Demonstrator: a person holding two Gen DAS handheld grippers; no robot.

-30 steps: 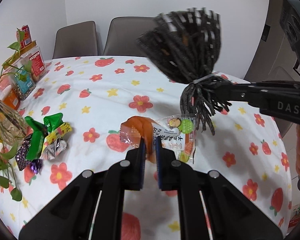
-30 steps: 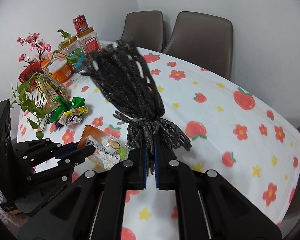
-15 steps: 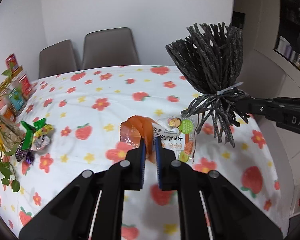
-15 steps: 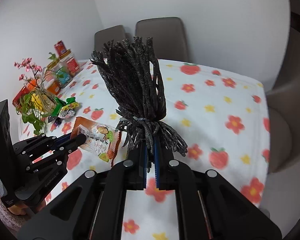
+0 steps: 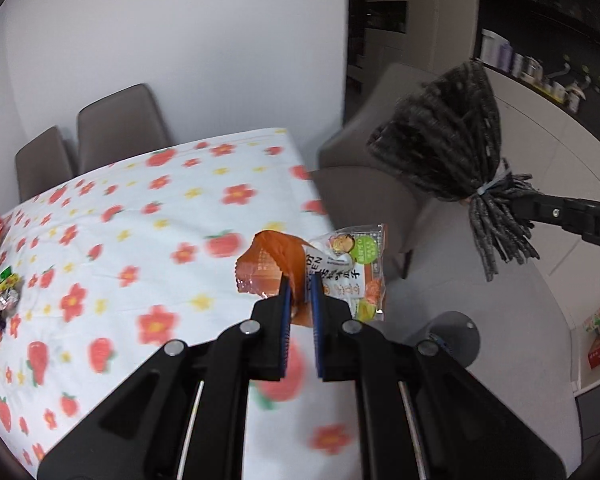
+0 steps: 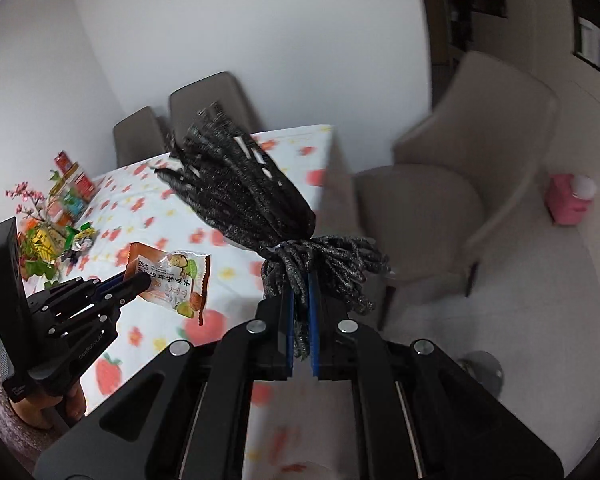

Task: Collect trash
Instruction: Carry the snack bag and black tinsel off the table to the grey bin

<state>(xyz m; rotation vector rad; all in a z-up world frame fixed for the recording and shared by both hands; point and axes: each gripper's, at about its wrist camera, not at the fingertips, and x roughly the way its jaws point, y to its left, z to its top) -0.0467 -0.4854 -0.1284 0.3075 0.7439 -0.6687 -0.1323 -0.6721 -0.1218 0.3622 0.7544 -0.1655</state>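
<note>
1. Your left tool pinches the orange snack wrapper, held above the worktop's right edge.
2. Your right tool pinches the dark cord bundle by its tied end, lifted right of the wrapper.

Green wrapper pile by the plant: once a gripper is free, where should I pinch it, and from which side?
Probably from above on the upstanding green wrapper, the pile's highest twist. Plant crowds its far-left side, so approach over the open tablecloth.
</note>
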